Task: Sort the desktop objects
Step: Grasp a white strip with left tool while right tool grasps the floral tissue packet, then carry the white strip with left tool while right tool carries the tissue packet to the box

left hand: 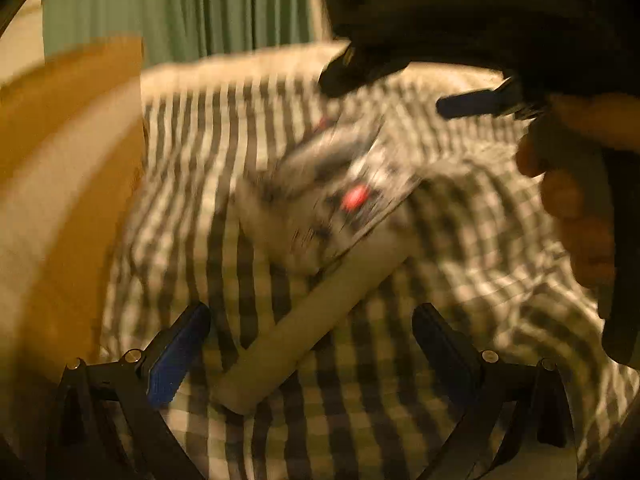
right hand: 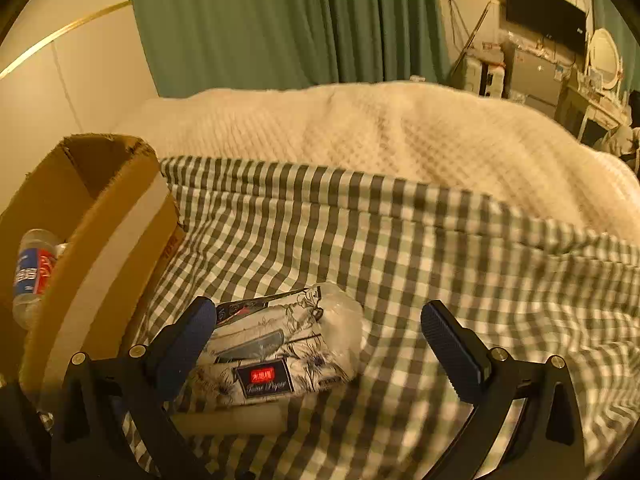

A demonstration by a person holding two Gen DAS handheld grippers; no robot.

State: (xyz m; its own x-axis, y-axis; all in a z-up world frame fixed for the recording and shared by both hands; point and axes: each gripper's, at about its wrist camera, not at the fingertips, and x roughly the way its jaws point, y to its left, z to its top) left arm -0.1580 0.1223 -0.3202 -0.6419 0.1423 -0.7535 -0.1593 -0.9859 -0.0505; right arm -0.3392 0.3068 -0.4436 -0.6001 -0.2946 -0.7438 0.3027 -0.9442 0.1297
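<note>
With both the left gripper (left hand: pixel 310 344) and right gripper (right hand: pixel 320 340) spread and empty, the tissue pack (right hand: pixel 280 344) lying on the checked cloth (right hand: pixel 420 248) beside the cardboard box (right hand: pixel 104 216) should be squarely straddled before closing.

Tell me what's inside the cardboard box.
In the right wrist view, one plastic bottle with a red and blue label lies inside the box. The near wall hides the rest of the inside, so I cannot tell if anything else is in there.

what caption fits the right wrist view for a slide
Open right gripper over tissue pack on checked cloth, cardboard box beside.
</note>
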